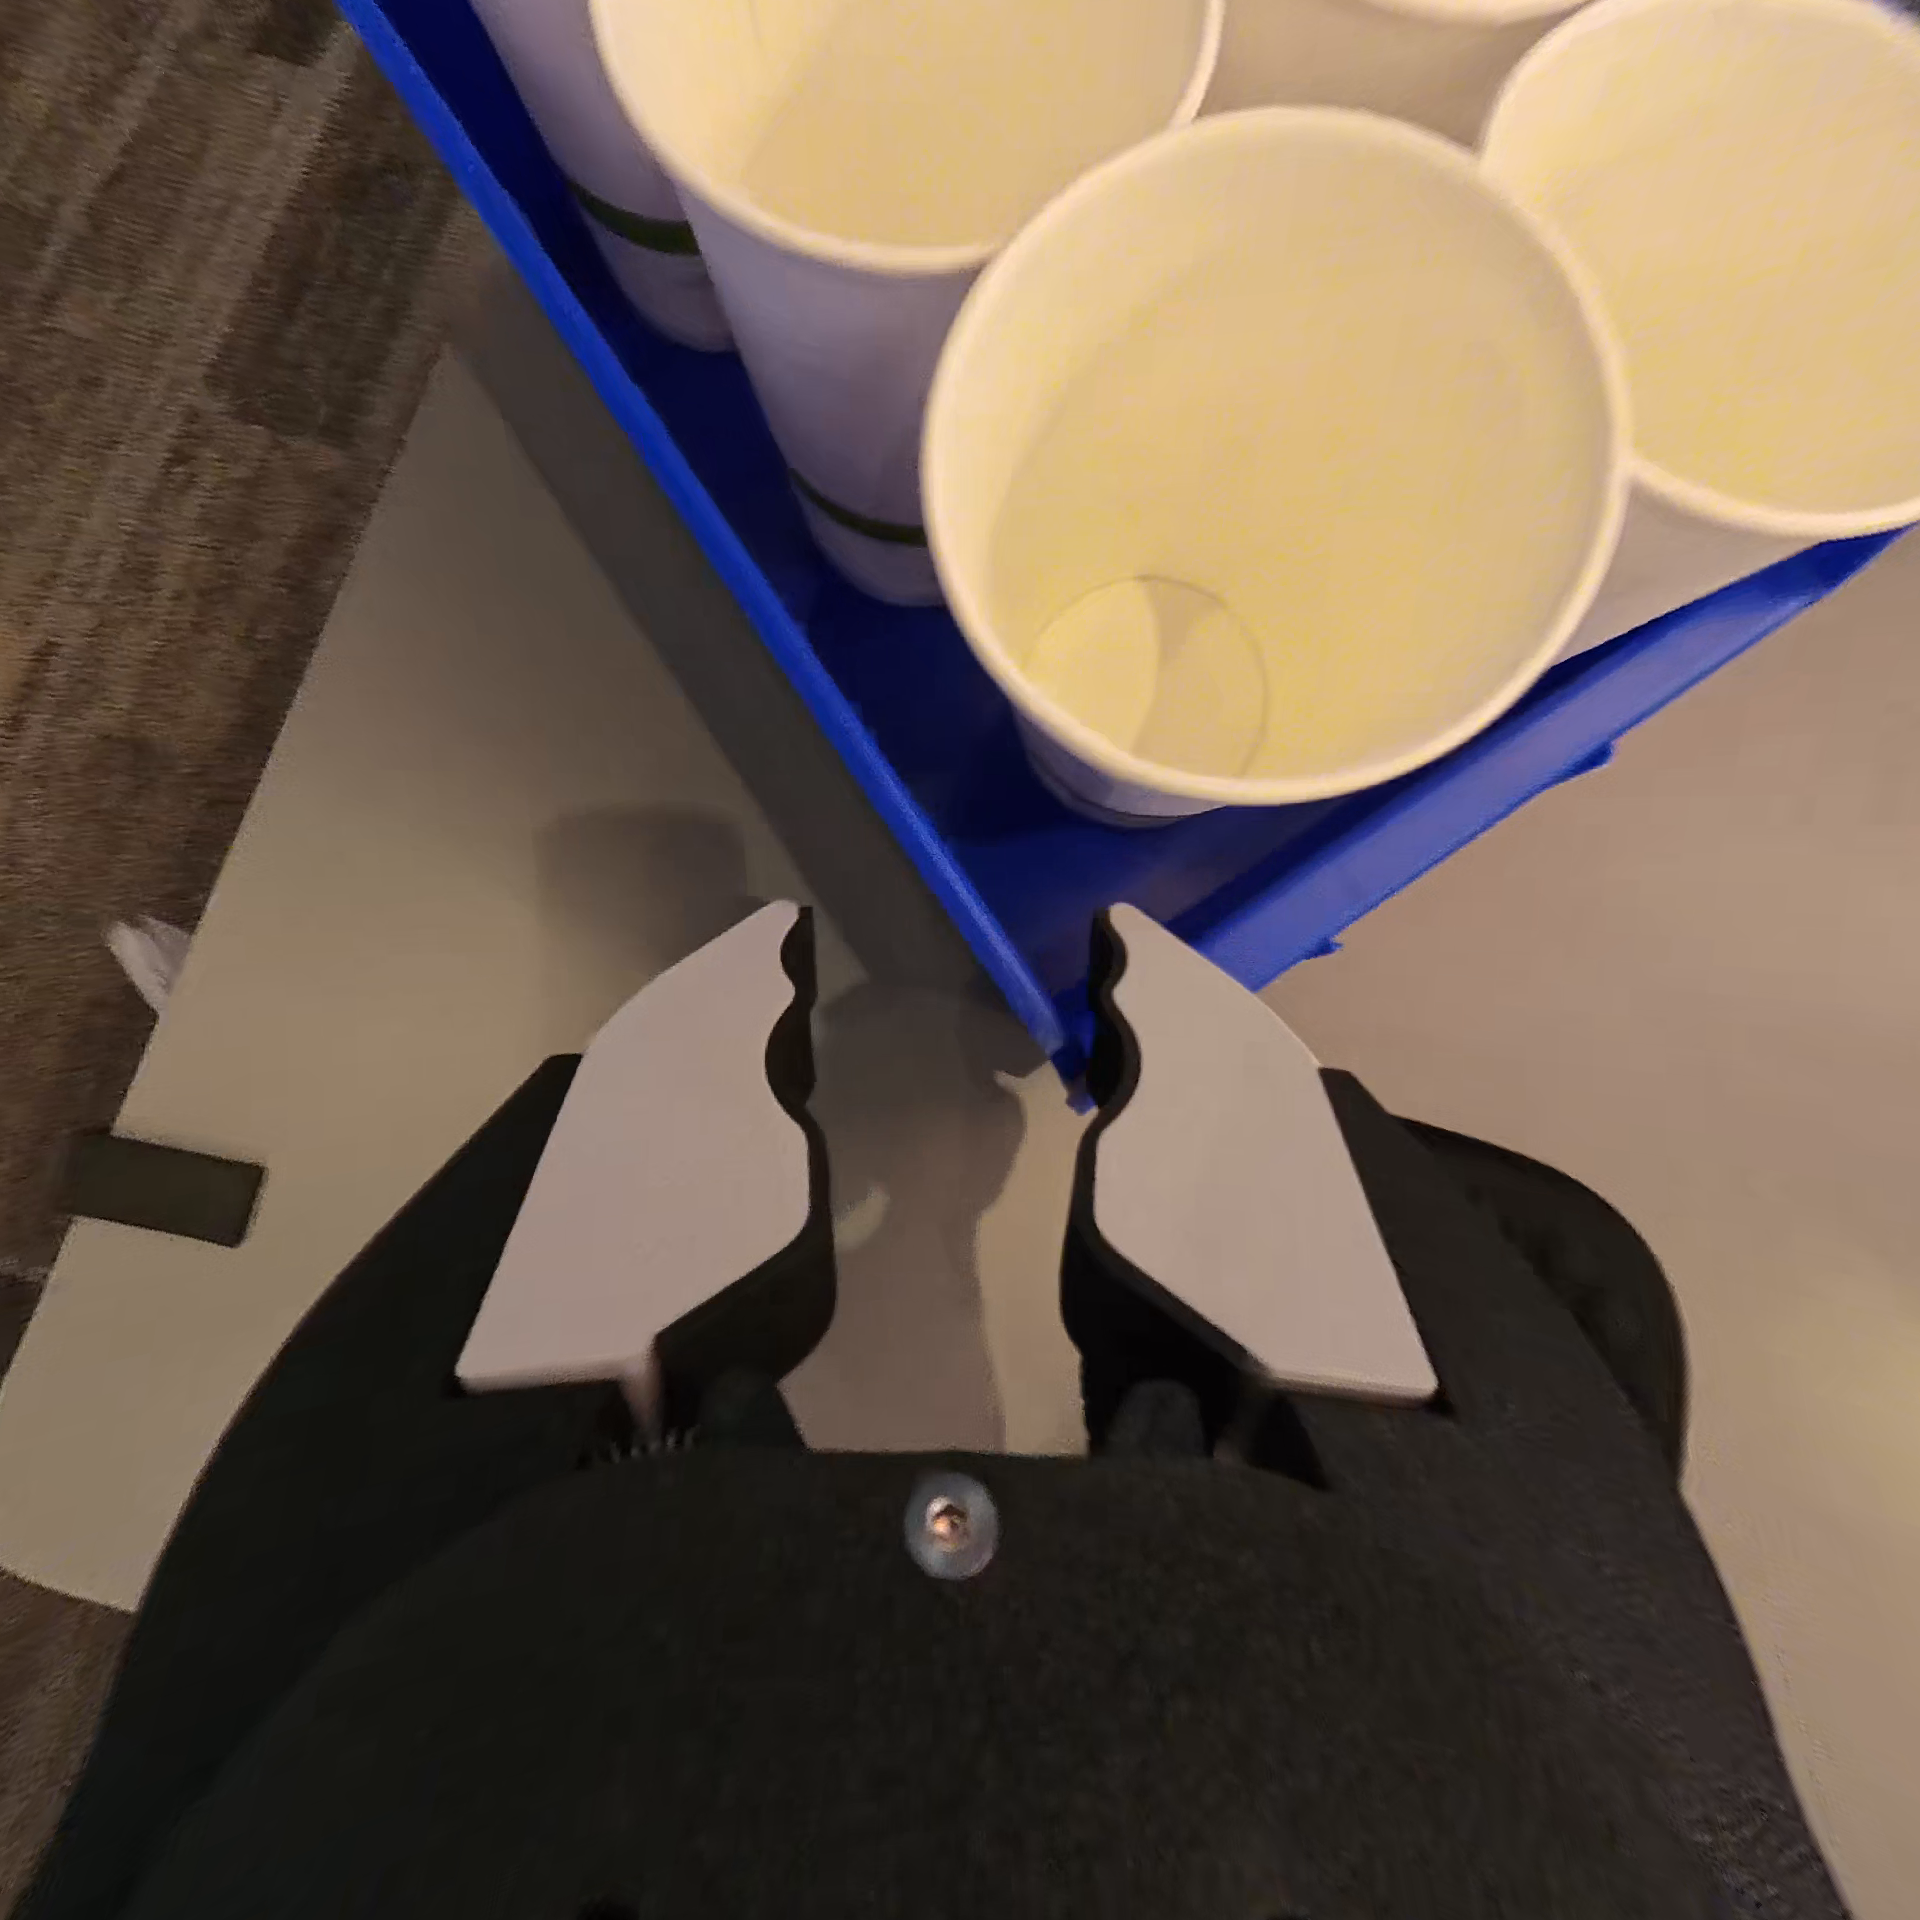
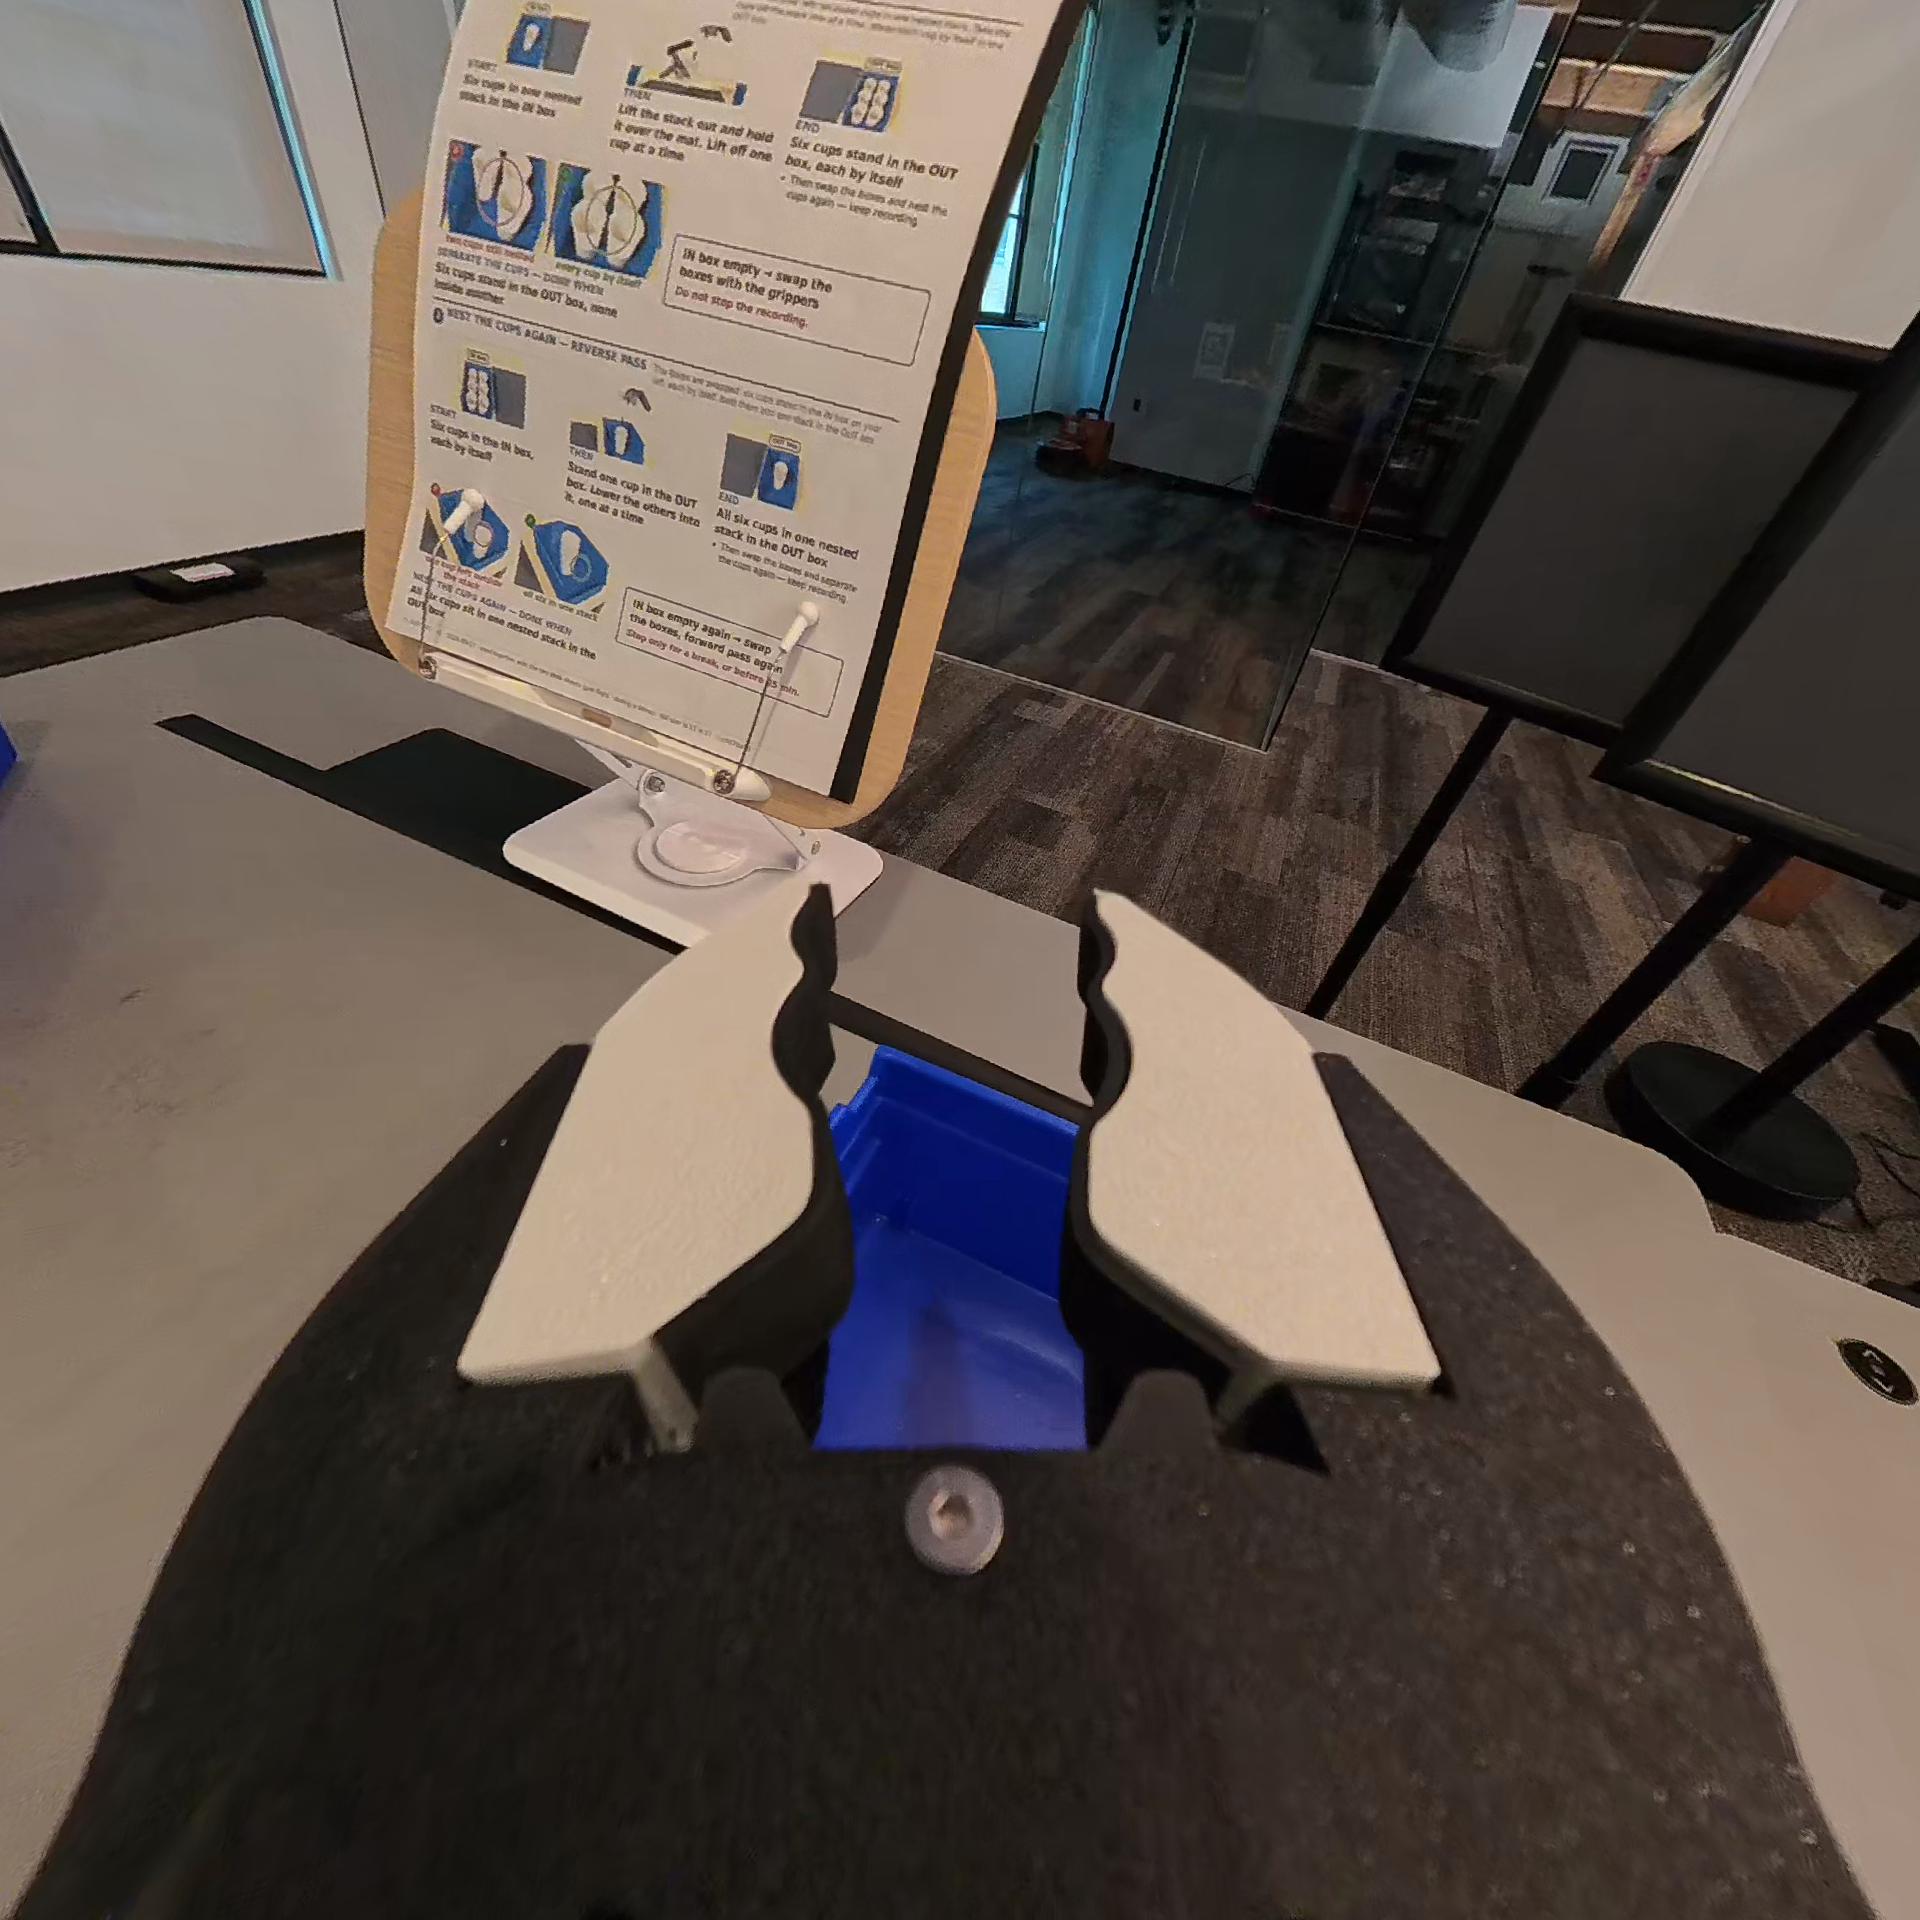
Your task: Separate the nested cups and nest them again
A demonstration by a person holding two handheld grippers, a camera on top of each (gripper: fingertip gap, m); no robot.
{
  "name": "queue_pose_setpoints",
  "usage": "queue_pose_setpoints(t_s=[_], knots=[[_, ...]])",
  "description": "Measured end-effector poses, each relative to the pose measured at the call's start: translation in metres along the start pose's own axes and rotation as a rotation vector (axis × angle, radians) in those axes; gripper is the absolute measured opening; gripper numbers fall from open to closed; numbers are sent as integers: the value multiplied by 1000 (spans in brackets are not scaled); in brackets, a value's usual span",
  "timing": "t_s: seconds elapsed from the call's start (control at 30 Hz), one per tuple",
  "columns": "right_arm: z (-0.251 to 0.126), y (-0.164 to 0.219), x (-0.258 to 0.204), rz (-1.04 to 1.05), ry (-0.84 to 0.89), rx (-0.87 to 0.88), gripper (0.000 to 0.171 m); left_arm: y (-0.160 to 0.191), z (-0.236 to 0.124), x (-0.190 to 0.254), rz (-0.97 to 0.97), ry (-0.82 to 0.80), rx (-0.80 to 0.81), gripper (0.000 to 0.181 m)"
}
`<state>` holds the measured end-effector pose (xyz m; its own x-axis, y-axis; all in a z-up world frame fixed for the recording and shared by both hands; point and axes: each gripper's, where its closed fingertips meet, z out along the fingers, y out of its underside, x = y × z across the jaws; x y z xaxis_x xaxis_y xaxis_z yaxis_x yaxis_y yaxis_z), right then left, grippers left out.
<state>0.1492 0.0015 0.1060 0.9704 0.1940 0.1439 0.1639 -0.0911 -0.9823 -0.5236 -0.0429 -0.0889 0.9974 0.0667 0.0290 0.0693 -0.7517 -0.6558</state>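
Note:
Several white paper cups stand upright, side by side, in a blue box [image 1: 1403, 883] in the left wrist view. The nearest cup [image 1: 1268, 457] is empty inside. Another cup [image 1: 894, 114] stands behind it and one more [image 1: 1745, 270] to its right. My left gripper [image 1: 951, 925] is open and empty, just above the box's near corner, its right finger [image 1: 1205, 1143] beside that corner. My right gripper [image 2: 951, 914] is open and empty, held above a second blue box [image 2: 945, 1247] that shows empty between its fingers.
A stand [image 2: 696, 852] holding a printed instruction sheet [image 2: 686, 343] stands on the grey table [image 2: 260, 935] behind the right gripper. The table edge and carpet floor [image 1: 156, 416] lie to the left of the cup box. Black sign stands [image 2: 1662, 623] are off the table's right.

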Motion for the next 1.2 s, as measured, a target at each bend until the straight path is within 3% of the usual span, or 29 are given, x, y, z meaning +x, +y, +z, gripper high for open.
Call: queue_pose_setpoints(t_s=[0.13, 0.33, 0.77, 0.97, 1.2], knots=[[1, 2, -1, -14, -4, -16, 44, 4, 15, 7, 34, 32, -26, 27], [6, 8, -6, -31, -23, -51, 44, -8, 27, -6, 166, -43, 5, 20], [12, 15, -6, -68, -32, -90, 44, -29, 43, 6, 407, 226, 67, 15], [13, 23, -3, -63, -34, -118, 44, -34, 45, 2, 211, 246, 10, 10], [15, 28, -6, -84, -46, -149, 44, -36, 46, -2, 282, 158, -26, 5]])
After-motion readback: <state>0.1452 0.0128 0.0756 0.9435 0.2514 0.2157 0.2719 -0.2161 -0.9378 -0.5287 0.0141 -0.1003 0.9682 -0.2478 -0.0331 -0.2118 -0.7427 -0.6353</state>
